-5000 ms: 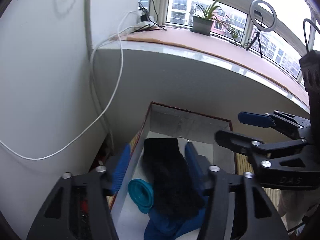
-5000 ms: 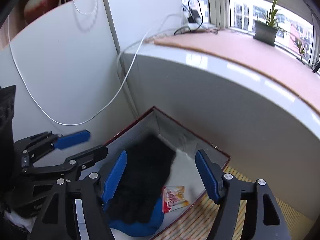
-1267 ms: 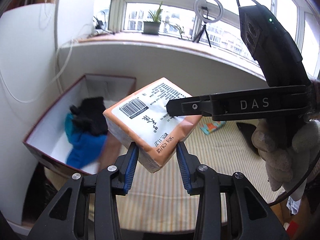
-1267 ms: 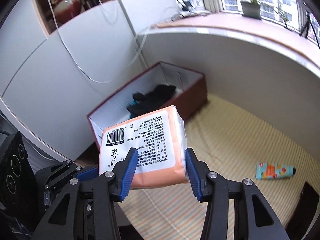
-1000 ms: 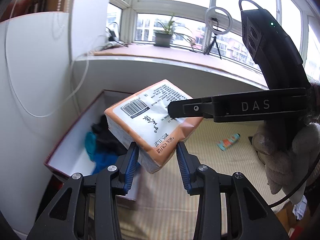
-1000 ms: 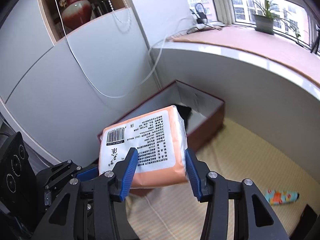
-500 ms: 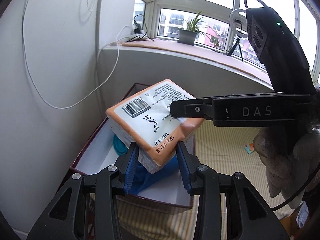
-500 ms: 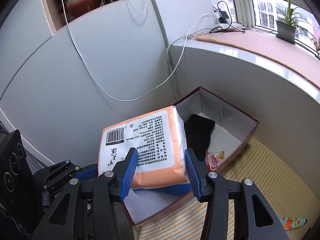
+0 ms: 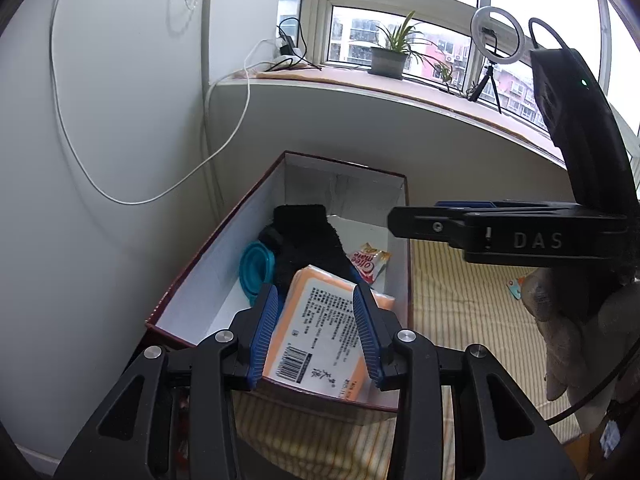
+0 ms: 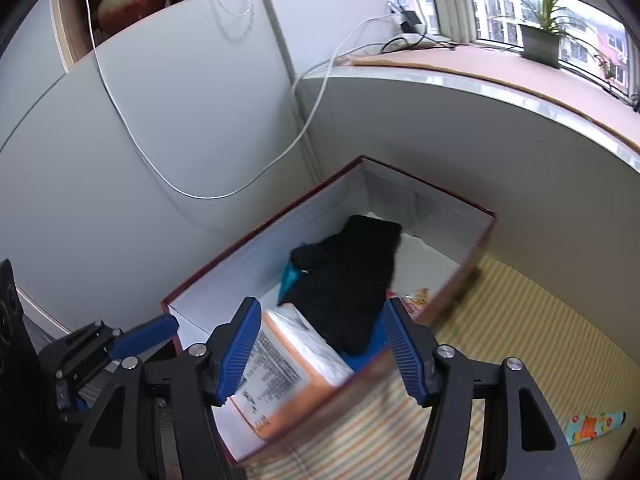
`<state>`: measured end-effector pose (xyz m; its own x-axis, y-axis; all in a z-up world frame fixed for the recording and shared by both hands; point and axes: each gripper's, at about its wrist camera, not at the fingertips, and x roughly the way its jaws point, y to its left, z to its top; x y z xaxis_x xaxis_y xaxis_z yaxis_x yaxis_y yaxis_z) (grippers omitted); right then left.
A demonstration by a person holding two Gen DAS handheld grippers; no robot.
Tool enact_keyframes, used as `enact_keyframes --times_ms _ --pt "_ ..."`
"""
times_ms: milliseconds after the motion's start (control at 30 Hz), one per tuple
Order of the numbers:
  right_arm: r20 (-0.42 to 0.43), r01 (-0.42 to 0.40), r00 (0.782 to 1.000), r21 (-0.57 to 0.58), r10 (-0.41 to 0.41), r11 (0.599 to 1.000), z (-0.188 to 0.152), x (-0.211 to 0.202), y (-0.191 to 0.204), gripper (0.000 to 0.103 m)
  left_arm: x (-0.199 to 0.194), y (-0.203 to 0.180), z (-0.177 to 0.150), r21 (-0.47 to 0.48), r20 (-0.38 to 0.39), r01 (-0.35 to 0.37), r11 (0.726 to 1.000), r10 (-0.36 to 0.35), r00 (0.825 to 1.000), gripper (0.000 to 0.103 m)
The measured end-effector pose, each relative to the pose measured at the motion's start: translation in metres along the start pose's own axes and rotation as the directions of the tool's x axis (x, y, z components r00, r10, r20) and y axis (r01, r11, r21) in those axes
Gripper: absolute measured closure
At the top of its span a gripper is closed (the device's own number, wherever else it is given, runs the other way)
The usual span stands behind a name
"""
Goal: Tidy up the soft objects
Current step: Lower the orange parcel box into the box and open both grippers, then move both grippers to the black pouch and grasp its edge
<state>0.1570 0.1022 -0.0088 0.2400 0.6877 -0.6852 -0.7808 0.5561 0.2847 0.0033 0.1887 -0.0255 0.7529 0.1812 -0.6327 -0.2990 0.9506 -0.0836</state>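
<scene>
Left gripper (image 9: pixel 316 330) low in frame centre, blue pads parted, right gripper (image 10: pixel 320 346) low centre, jaws spread wide, gloved hand (image 9: pixel 580 344) at right edge.

The pack (image 10: pixel 280 364) and the box (image 10: pixel 486 226) near wall look blurry in the right view. The glove (image 9: pixel 308 240) hides most of the blue cloth (image 10: pixel 366 346).

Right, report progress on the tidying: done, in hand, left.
Done: black glove, teal item and orange tissue pack lie in the box. In hand: nothing; left gripper and right gripper hover with jaws open. Left: a patterned item on the striped mat, outside the box.
</scene>
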Motion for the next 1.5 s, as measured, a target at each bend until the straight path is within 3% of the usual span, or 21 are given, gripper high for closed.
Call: enact_keyframes --times_ms 267,467,833,900,1033,1133,1200,1300,1400,1500 --pt "0.048 0.042 0.998 0.093 -0.047 0.995 -0.027 -0.041 -0.044 0.032 -0.002 -0.031 0.000 0.056 0.011 0.043 0.997 -0.044 0.999 0.065" --pt "0.062 0.110 0.991 0.164 -0.121 0.980 -0.064 -0.080 -0.087 0.031 -0.001 -0.065 -0.001 0.105 -0.002 0.117 0.988 -0.117 0.993 0.064" --pt "0.065 0.236 0.961 0.321 -0.270 0.917 -0.140 -0.163 -0.174 0.031 0.019 -0.145 -0.018 0.172 -0.106 0.287 0.942 -0.272 0.956 0.055" --pt "0.058 0.259 0.953 0.356 -0.297 0.898 -0.154 -0.178 -0.192 0.031 0.023 -0.162 -0.020 0.178 -0.128 0.325 0.929 -0.306 0.943 0.049" --pt "0.037 0.298 0.938 0.426 -0.345 0.855 -0.180 -0.201 -0.226 0.031 0.030 -0.197 -0.025 0.174 -0.176 0.405 0.898 -0.376 0.910 0.048" --pt "0.017 0.309 0.932 0.487 -0.362 0.817 -0.197 -0.213 -0.253 0.031 0.038 -0.226 -0.028 0.163 -0.221 0.468 0.869 -0.430 0.875 0.046" --pt "-0.003 0.327 0.925 0.519 -0.381 0.790 -0.209 -0.219 -0.271 0.031 0.045 -0.244 -0.028 0.149 -0.251 0.505 0.850 -0.462 0.851 0.040" --pt "-0.031 0.341 0.918 0.568 -0.395 0.749 -0.227 -0.227 -0.298 0.031 0.056 -0.274 -0.030 0.129 -0.307 0.562 0.817 -0.506 0.806 0.040" --pt "-0.050 0.328 0.923 0.624 -0.382 0.710 -0.243 -0.232 -0.324 0.031 0.068 -0.308 -0.032 0.118 -0.358 0.605 0.788 -0.535 0.766 0.040" --pt "-0.055 0.284 0.938 0.684 -0.341 0.672 -0.254 -0.232 -0.345 0.031 0.078 -0.335 -0.035 0.117 -0.397 0.632 0.766 -0.547 0.737 0.040"
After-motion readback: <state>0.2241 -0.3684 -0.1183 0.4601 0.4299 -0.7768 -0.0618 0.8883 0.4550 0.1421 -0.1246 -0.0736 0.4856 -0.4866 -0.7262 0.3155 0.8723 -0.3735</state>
